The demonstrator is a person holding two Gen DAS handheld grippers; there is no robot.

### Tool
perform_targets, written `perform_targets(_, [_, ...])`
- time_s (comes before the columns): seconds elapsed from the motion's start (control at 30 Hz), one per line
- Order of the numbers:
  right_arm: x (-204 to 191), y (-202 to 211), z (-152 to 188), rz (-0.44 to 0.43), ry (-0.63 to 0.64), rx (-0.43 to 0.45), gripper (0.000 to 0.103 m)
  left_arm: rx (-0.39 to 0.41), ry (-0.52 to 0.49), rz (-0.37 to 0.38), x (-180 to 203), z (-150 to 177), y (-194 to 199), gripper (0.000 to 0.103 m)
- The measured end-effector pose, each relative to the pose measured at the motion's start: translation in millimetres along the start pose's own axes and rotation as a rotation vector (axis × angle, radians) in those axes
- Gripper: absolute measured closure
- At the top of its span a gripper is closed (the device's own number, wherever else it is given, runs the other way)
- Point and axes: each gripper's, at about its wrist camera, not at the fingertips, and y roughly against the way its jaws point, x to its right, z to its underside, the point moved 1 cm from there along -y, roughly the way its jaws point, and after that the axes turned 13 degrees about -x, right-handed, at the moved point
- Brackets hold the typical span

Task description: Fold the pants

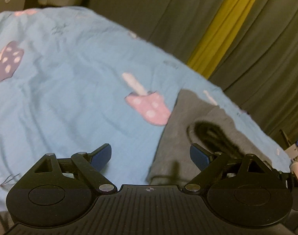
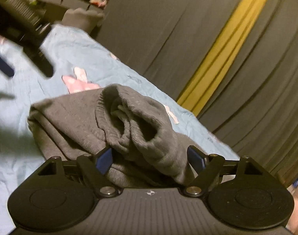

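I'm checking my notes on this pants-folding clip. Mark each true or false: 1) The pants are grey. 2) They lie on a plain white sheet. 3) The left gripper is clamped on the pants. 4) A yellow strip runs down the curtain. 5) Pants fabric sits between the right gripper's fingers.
1) True: the pants are grey.
2) False: they lie on a light blue bedsheet printed with pink mushrooms.
3) False: the left gripper is open, nothing pinched; the pants lie ahead to its right.
4) True: a yellow strip runs down the grey curtain.
5) True: bunched fabric lies between the right gripper fingers, pads not visibly pressing.
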Motion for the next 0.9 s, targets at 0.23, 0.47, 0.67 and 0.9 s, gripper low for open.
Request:
perform_targets(0.23, [13.0,-14.3,-12.3,-0.062,-0.097,-0.026,0.036,0.016,0.107,0.027,-16.0,-1.4,0.4,0.01])
perform_targets(0.47, [76.2,-20.7,1.9,-0.332,-0.529,-0.079,0.042,-0.006,0.119,0.033,-17.5,-2.7,-4.1,0.009])
perform_targets(0.67, [96.3,-31.2,14.9,-0.351,-0.732,-0.083,0.03,-0.009,0.121,0.033,-16.6,-1.6,-4.7,0.009])
perform_targets(0.9, [72.5,-31.8,-3.4,-0.287,-0.604,-0.092,0.048,-0.025,0.107,0.019,-14.3,-0.9,-7.7,0.009])
